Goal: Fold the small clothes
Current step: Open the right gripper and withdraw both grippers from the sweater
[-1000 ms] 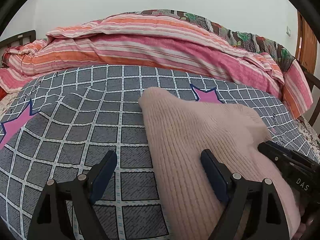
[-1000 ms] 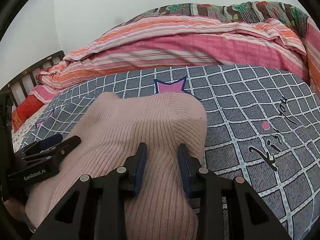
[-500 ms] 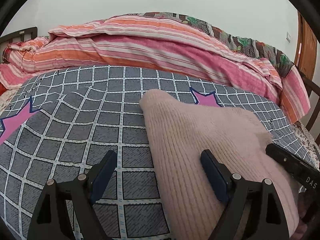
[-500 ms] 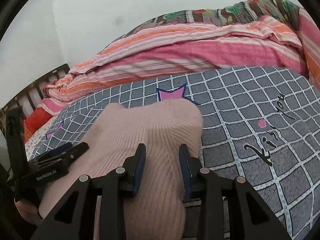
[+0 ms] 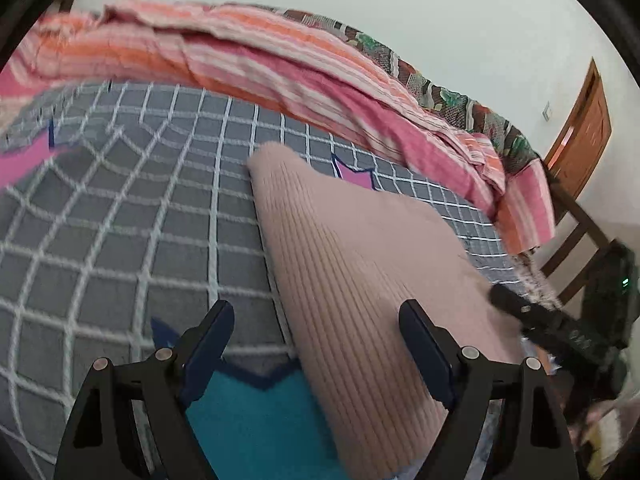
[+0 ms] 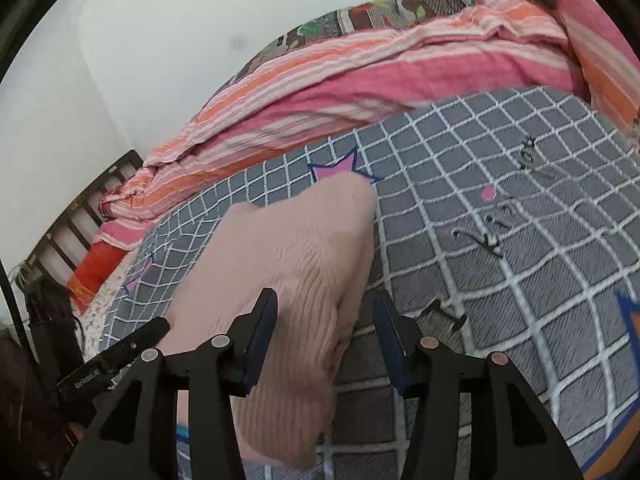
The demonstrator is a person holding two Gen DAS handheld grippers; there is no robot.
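A folded pale pink ribbed knit garment [image 5: 352,264] lies on the grey checked bed cover [image 5: 120,216]; it also shows in the right wrist view [image 6: 296,256]. My left gripper [image 5: 316,340] is open, its jaws wide apart over the garment's left edge, holding nothing. My right gripper [image 6: 326,332] is open above the garment's right edge, with the cloth lying between the jaws, not pinched. Each gripper's black finger shows in the other's view [image 5: 548,324] [image 6: 116,356].
A rumpled pink and orange striped quilt [image 5: 280,68] lies along the far side of the bed. A dark wooden headboard [image 6: 80,208] stands at the left, a brown door [image 5: 580,132] at the right. The cover has a teal patch [image 5: 256,424] near me.
My right gripper has opened wider and let go of the garment. Both grippers have drawn back and tilted; the garment stays on the bed.
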